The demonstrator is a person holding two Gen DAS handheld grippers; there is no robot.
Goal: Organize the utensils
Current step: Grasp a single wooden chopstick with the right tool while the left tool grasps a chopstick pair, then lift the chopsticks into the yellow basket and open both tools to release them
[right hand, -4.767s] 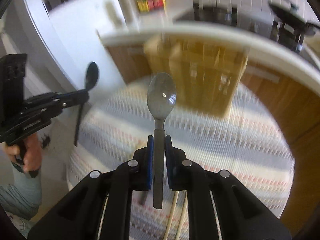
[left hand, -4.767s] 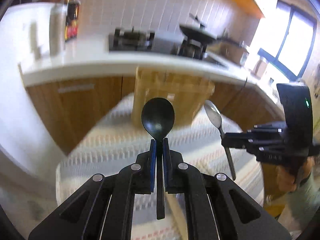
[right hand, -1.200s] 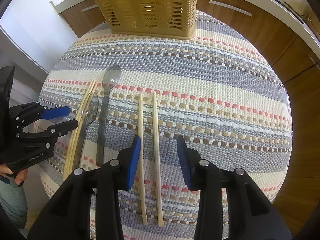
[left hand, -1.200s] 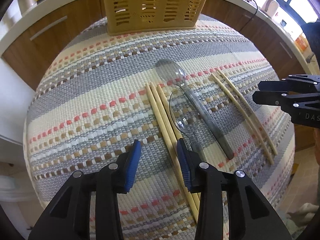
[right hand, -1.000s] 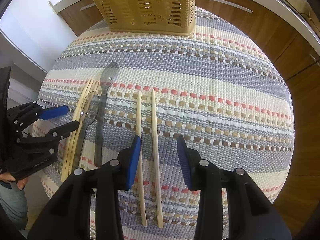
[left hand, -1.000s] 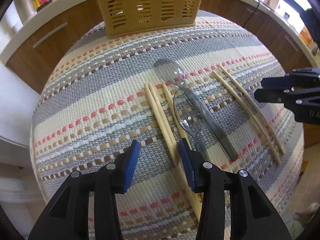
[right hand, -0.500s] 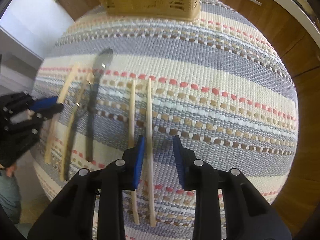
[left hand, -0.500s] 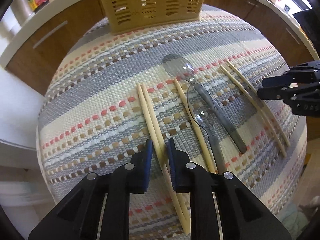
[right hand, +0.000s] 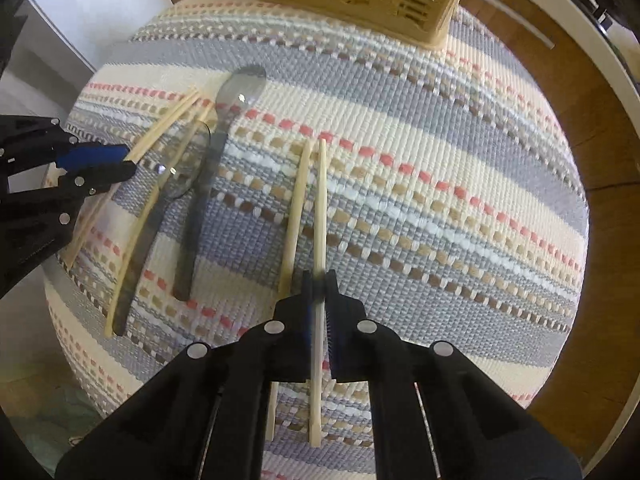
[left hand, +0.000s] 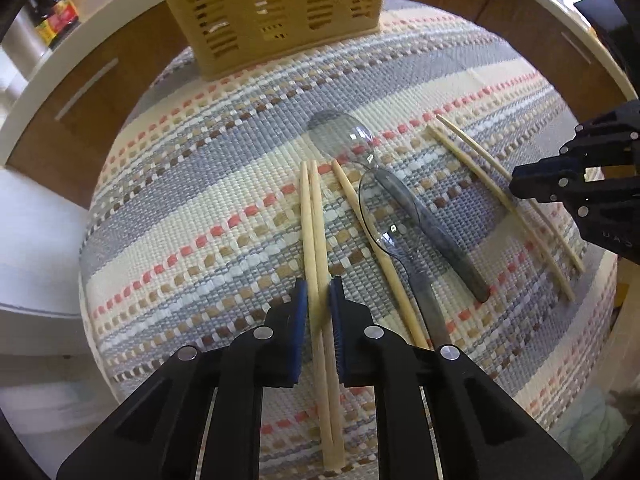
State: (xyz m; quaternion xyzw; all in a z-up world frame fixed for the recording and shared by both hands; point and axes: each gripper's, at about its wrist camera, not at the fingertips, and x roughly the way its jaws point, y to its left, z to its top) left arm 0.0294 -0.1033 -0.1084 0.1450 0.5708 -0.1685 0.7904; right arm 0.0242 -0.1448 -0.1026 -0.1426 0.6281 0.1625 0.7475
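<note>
Down on the striped woven mat (left hand: 208, 216), the left gripper (left hand: 318, 300) is closing its blue pads around a pair of chopsticks (left hand: 314, 220), low on the shafts for a lift toward the yellow basket (left hand: 272, 12). From the right wrist, the right gripper (right hand: 319, 284) has clamped a single chopstick (right hand: 321, 200); its mate (right hand: 294, 216) lies just beside, outside the jaws.

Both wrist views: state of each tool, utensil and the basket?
left tool: closing on chopstick pair
right tool: shut on single chopstick
other chopstick: flat, outside jaws
clear spoon: flat
grey spoon: flat
basket: upright
</note>
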